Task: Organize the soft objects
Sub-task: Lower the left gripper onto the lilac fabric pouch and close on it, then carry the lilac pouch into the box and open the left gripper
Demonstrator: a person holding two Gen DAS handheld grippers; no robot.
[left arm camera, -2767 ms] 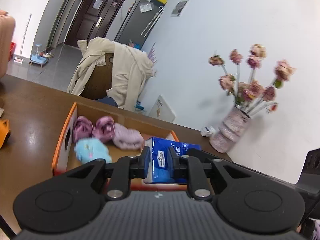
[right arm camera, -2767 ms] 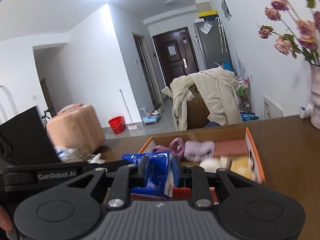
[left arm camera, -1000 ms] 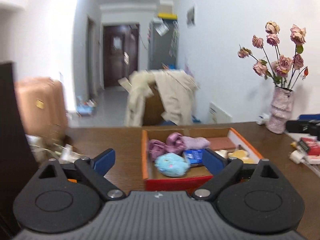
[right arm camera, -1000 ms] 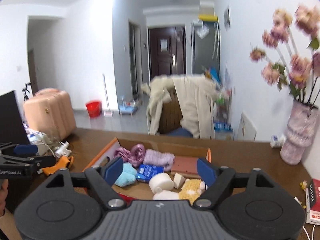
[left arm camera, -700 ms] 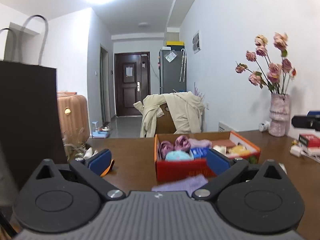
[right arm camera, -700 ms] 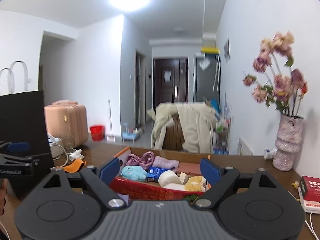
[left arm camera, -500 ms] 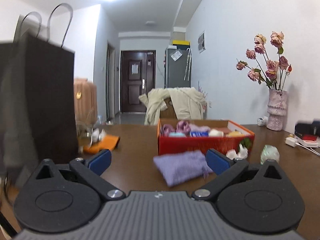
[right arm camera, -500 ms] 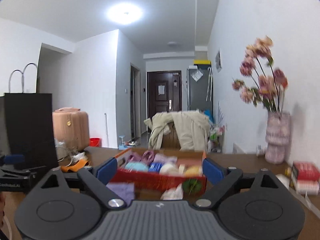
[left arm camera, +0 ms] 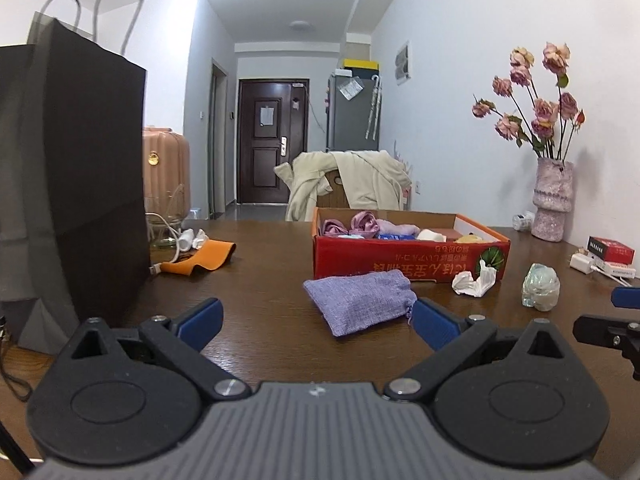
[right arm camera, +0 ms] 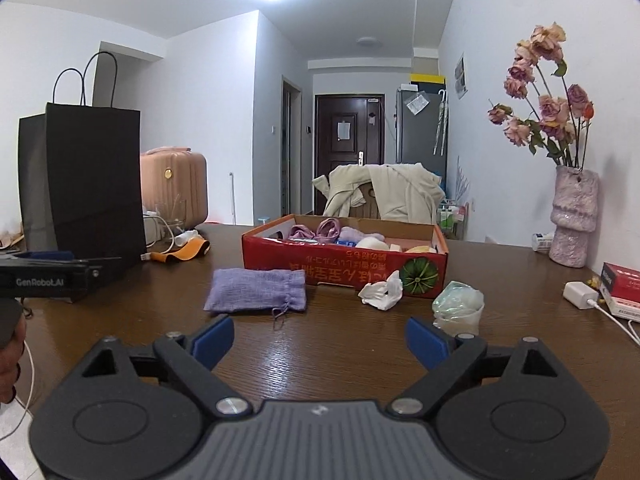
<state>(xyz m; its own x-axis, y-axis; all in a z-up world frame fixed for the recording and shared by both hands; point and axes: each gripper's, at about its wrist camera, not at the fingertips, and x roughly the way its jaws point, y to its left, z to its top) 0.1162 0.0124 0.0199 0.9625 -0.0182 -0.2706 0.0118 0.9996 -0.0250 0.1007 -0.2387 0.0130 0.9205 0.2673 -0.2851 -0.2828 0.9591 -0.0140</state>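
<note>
A purple drawstring pouch [left arm camera: 358, 304] [right arm camera: 256, 290] lies flat on the brown table, in front of a red cardboard box [left arm camera: 408, 264] [right arm camera: 344, 268] holding several soft items. A crumpled white tissue [left arm camera: 474, 282] [right arm camera: 380, 292] and a pale plastic-wrapped bundle [left arm camera: 540, 286] [right arm camera: 458, 306] sit by the box's right front corner. My left gripper [left arm camera: 316, 320] is open and empty, low over the table, just short of the pouch. My right gripper [right arm camera: 319, 338] is open and empty too, with the bundle just beyond its right finger.
A tall black paper bag [left arm camera: 68, 200] [right arm camera: 88, 188] stands at the left. Beside it lie an orange cloth [left arm camera: 204, 260] and cables. A vase [right arm camera: 574, 216] of flowers, a red box [right arm camera: 624, 284] and a white charger [right arm camera: 578, 294] occupy the right side.
Both grippers, earlier shut on a blue tissue pack over the box, have let it go, opened wide, and drawn back and down to near table height.
</note>
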